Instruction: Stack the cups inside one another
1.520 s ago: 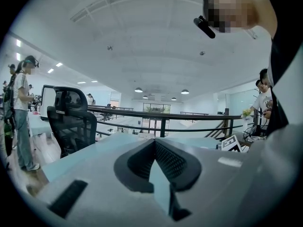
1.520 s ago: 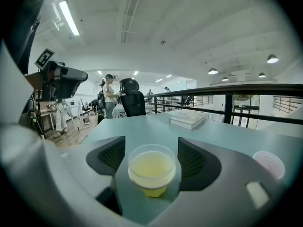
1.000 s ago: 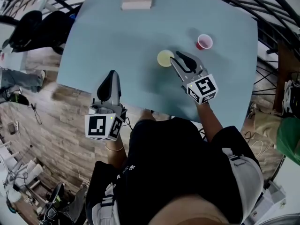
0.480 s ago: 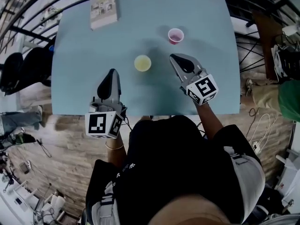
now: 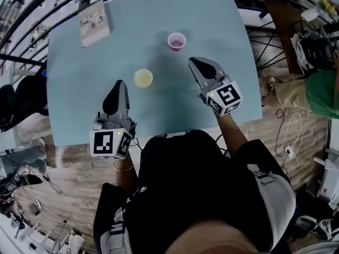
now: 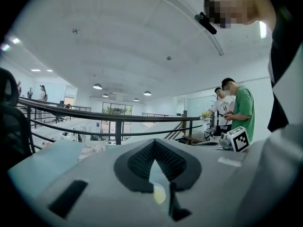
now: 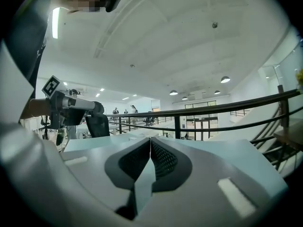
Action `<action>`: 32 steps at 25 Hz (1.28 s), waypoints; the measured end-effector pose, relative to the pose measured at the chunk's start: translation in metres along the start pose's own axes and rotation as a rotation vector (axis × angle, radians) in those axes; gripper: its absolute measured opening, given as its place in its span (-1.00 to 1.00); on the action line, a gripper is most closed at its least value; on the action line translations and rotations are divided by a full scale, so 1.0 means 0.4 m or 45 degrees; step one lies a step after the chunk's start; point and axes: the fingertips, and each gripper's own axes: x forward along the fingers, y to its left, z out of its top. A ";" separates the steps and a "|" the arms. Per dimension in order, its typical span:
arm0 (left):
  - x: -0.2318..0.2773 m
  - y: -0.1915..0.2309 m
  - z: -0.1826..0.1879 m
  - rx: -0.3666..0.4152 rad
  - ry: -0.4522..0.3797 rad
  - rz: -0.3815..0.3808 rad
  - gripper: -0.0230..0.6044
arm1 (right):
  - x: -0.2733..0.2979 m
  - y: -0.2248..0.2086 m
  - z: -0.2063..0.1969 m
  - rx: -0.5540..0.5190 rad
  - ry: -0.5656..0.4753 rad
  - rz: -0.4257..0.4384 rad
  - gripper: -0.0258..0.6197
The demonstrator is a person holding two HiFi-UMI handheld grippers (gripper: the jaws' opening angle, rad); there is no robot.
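Yellow cup (image 5: pixel 143 78), pink cup (image 5: pixel 176 41) apart; left gripper (image 5: pixel 117 84), right gripper (image 5: pixel 193 62) closed, empty. Open jaws before approaching rim.

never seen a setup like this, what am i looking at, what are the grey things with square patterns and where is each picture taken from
No robot here: a person at a light blue table holds a tool in each hand, the left gripper and the right gripper. The patterned cubes are part of them. The top-down picture comes from a camera on the person's head; the other two come from cameras riding on each gripper, looking along its jaws. On the table stand a yellow cup and a pink cup, apart from each other, and a flat box lies near the far left corner. Both pairs of jaws are together and hold nothing.
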 end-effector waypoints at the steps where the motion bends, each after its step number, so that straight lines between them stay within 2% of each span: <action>1: 0.000 0.001 0.000 0.001 0.003 0.008 -0.98 | 0.004 -0.012 0.002 -0.004 -0.002 -0.005 -0.86; 10: -0.022 0.041 -0.009 0.003 0.028 0.125 -0.98 | 0.086 -0.094 -0.010 -0.015 0.008 -0.006 -0.68; 14: -0.036 0.062 -0.020 0.003 0.050 0.180 -0.98 | 0.129 -0.117 -0.029 -0.021 0.023 0.002 -0.52; 16: -0.037 0.071 -0.026 -0.001 0.059 0.201 -0.98 | 0.150 -0.127 -0.043 -0.029 0.039 0.004 -0.34; 30: -0.023 0.108 -0.062 -0.070 0.078 0.273 -0.98 | 0.265 -0.166 -0.200 -0.067 0.239 0.031 0.11; 32: -0.027 0.115 -0.074 -0.074 0.112 0.295 -0.98 | 0.277 -0.174 -0.214 -0.087 0.257 0.020 0.18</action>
